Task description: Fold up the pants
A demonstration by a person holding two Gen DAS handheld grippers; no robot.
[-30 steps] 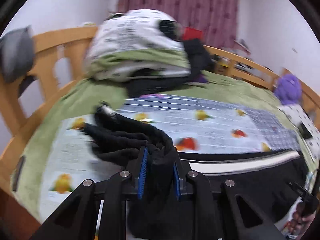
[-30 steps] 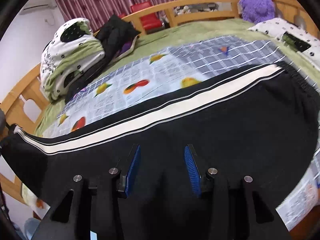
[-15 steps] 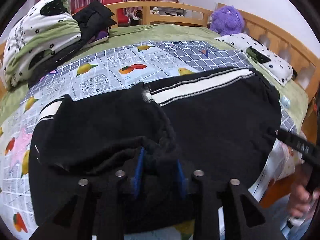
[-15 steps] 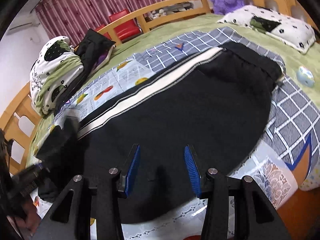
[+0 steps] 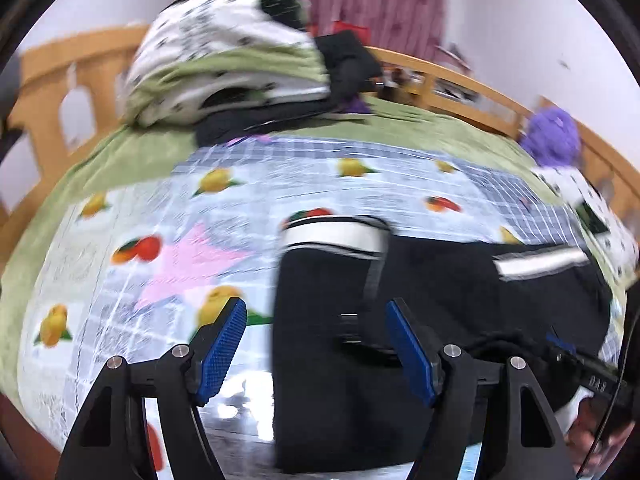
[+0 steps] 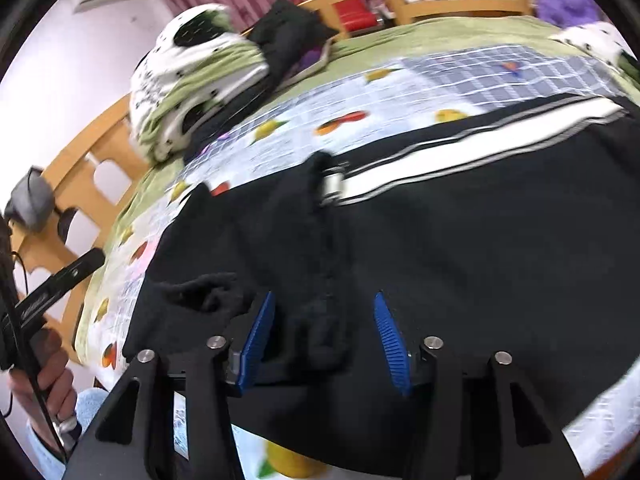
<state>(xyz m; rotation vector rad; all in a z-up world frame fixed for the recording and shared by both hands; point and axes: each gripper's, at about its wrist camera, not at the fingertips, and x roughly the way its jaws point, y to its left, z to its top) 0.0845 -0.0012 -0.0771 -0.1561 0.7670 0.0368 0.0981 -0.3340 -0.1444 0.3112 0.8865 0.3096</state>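
Note:
Black pants (image 5: pixel 432 288) with a white side stripe (image 5: pixel 336 236) lie folded over on the fruit-print sheet (image 5: pixel 168 216). In the right wrist view the pants (image 6: pixel 460 240) show the leg end laid over the upper part, with a bunched cuff near my fingers. My left gripper (image 5: pixel 316 344) is open and empty above the folded edge. My right gripper (image 6: pixel 326 336) is open just above the bunched black cloth, holding nothing.
A green and white bedding pile (image 5: pixel 228 64) and dark clothes (image 6: pixel 288 36) sit at the bed's far end. A wooden bed rail (image 5: pixel 44 92) runs around. A purple plush toy (image 5: pixel 554 132) and a spotted pillow (image 6: pixel 592 40) are at the right.
My left gripper has let go of the pant leg it carried over, opened, and pulled back to the left. The leg now lies folded on the pants. My right gripper stays open.

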